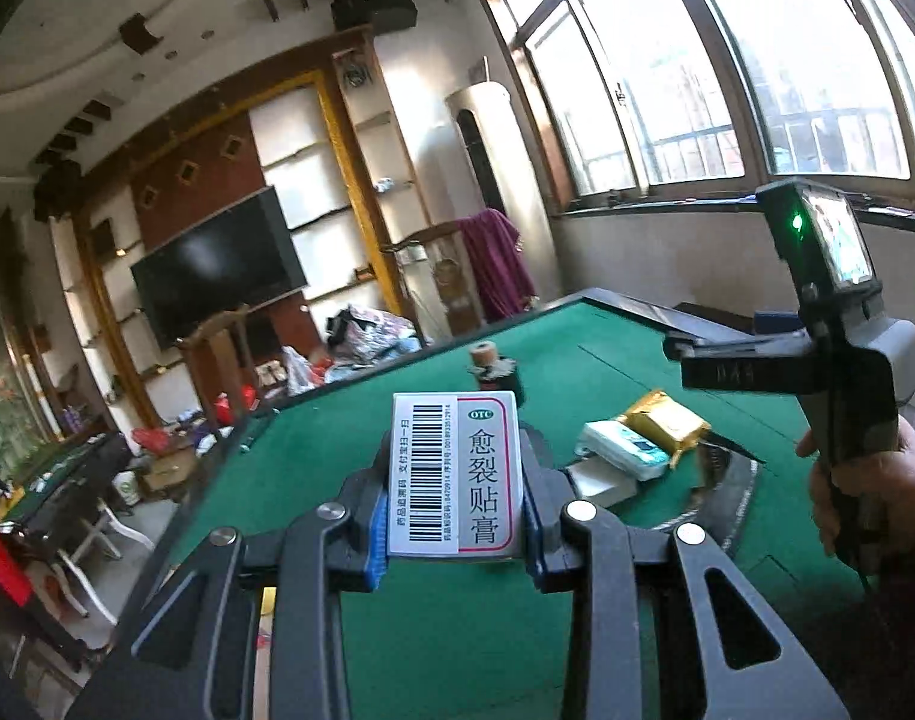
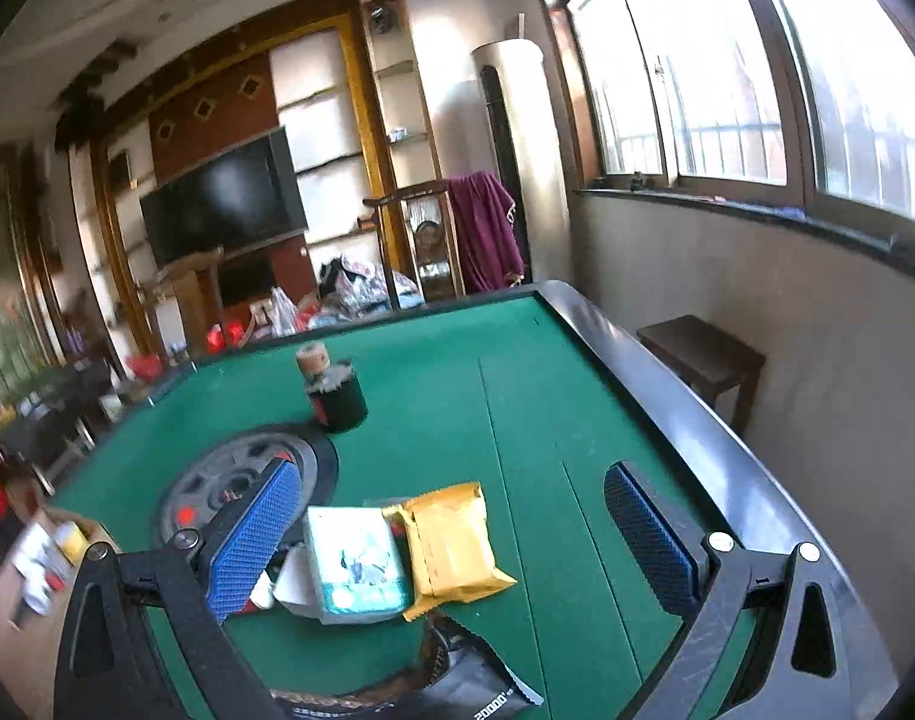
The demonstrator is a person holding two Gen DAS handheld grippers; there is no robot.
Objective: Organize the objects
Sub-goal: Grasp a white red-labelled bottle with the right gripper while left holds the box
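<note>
Left wrist view: my left gripper is clamped on a small white medicine box, barcode and red-bordered label facing the camera, the blue pads pressed on its two long side walls near the bottom end. The box is lifted clear of the green table, above the stretch near my own edge. I judge it light thin cardboard, stiff enough along the edges but easy to dent on the broad faces, so the hold on the narrow sides seems right, with modest squeeze; glossy print could let it slide if tilted. The gripper points out across the felt, roughly level, box standing up between the fingers. Further in lie a teal-and-white packet and a gold foil pouch, touching, near the middle of the table, and a dark cup toward the far edge. My right hand holds the other gripper upright at the right side. Right wrist view: my right gripper has its jaws wide apart, holding nothing, hovering over the same small pile; the teal-and-white packet and gold foil pouch sit between the pads. The pouch looks soft, crinkly and slippery, best taken across its flat body; the packet looks light and a bit squashy. A black serrated sachet lies at the near edge. The tool angles down toward the felt.
</note>
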